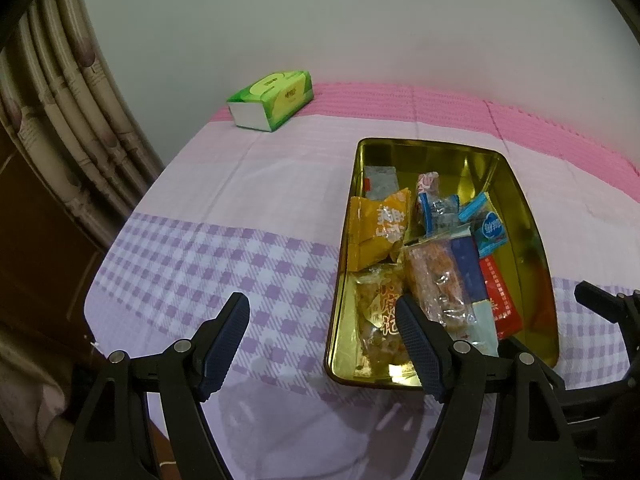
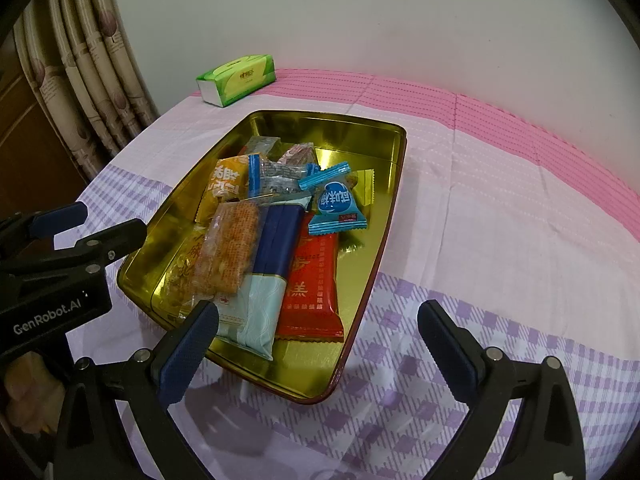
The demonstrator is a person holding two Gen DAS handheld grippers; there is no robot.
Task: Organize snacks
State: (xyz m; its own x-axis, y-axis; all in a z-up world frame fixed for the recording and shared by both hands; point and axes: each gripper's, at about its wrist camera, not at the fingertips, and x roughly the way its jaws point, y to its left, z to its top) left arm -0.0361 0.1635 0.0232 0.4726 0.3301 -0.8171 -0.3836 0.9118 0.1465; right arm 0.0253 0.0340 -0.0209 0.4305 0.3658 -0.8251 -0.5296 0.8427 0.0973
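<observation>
The left gripper and the right gripper are both held released, nothing between their fingers, over the checked cloth. Just ahead, one gold tin is seen holding about ten wrapped snacks; one green tissue box lies beyond. Only in the right wrist view is a hand shown.

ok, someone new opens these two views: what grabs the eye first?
The gold tin in the middle of the cloth, piled with bright snack packets: a red packet at its near end, a small blue packet above it. Next, the green tissue pack at the far edge by the wall. Both grippers, left and right, hang open and empty in the foreground.
</observation>
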